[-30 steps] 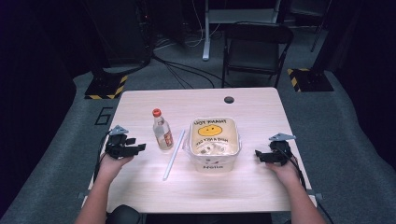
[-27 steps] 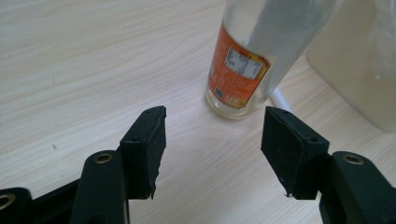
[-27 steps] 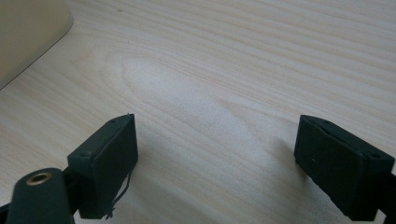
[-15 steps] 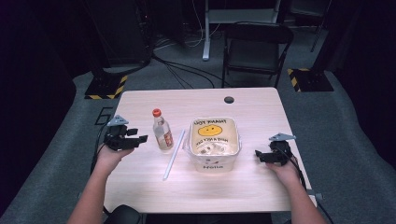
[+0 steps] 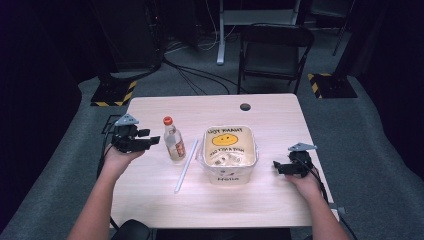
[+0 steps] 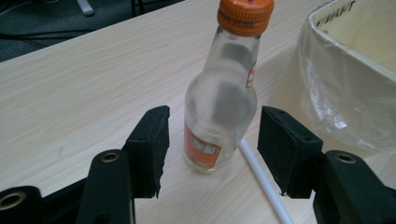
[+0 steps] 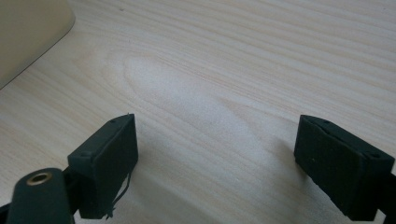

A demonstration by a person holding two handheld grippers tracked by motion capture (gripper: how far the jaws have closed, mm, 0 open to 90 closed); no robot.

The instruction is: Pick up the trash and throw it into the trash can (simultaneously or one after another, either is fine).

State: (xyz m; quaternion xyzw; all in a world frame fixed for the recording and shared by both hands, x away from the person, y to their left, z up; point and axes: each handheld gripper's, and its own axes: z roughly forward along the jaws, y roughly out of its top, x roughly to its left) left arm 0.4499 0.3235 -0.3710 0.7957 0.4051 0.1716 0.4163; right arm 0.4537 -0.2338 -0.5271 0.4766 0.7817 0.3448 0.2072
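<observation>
A small clear glass bottle [image 5: 174, 142] with an orange cap and orange label stands upright on the light wood table [image 5: 260, 110], left of centre. My left gripper [image 5: 152, 141] hovers just left of it, lifted off the table and pointing at it. In the left gripper view the bottle [image 6: 219, 107] stands just ahead of the left gripper [image 6: 215, 116]. Its jaws have just been closing a little but are open, and the pads touch nothing. My right gripper [image 5: 276, 166] rests at the table's right side. In the right gripper view that gripper [image 7: 217, 130] is open over bare wood.
A white straw [image 5: 186, 166] lies on the table between the bottle and a cream tub [image 5: 227, 152] with a smiley print and crumpled paper inside. The tub's plastic-wrapped wall [image 6: 345, 84] is close to the right of the bottle. A black grommet [image 5: 245, 106] sits near the far edge.
My left hand has lifted off the table and moved right, toward the bottle. The right hand, bottle, straw and tub have not moved.
</observation>
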